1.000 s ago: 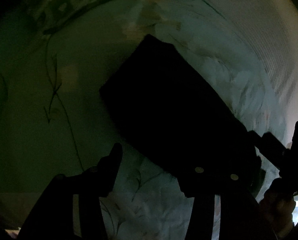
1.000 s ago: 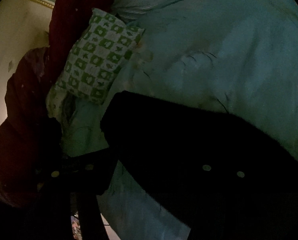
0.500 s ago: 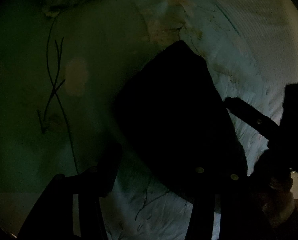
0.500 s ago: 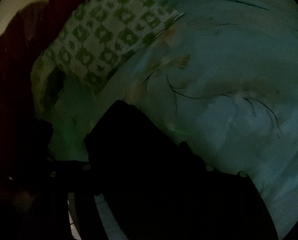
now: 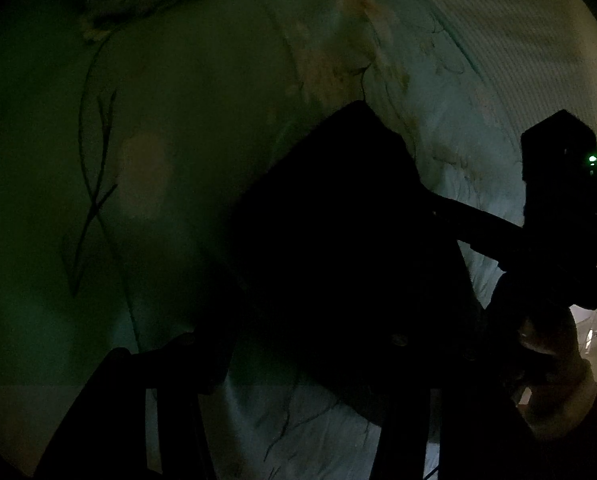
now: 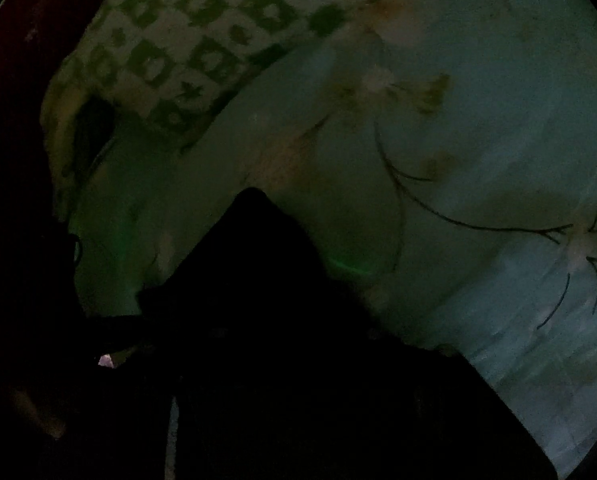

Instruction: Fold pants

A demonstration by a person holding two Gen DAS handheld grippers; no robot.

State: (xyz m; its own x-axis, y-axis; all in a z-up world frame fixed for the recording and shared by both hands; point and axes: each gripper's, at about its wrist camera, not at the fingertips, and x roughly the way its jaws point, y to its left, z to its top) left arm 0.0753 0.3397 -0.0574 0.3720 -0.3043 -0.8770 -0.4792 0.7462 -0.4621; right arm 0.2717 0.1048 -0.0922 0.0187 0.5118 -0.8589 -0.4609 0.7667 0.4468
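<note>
the black pants [image 5: 338,248] have bunched narrower at frame centre on the bed [image 5: 202,80] since a second ago; right claw [image 5: 438,204] reaches in, left claw [image 5: 310,344] too dark: neither grip readable.

Black left tongs [image 5: 298,344], black right tongs [image 5: 438,208], green indicator light [image 5: 592,158], pale cuff [image 5: 566,400]

Home bedroom, dimly lit. Work surface is a bed: pale blue-green bedsheet [image 6: 478,128] printed with thin dark branches and pale flowers, wrinkled like soft bedding. A green-and-white checked pillow [image 6: 202,40] lies at the sheet's far edge, with a white ribbed blanket [image 5: 510,52] alongside.
</note>
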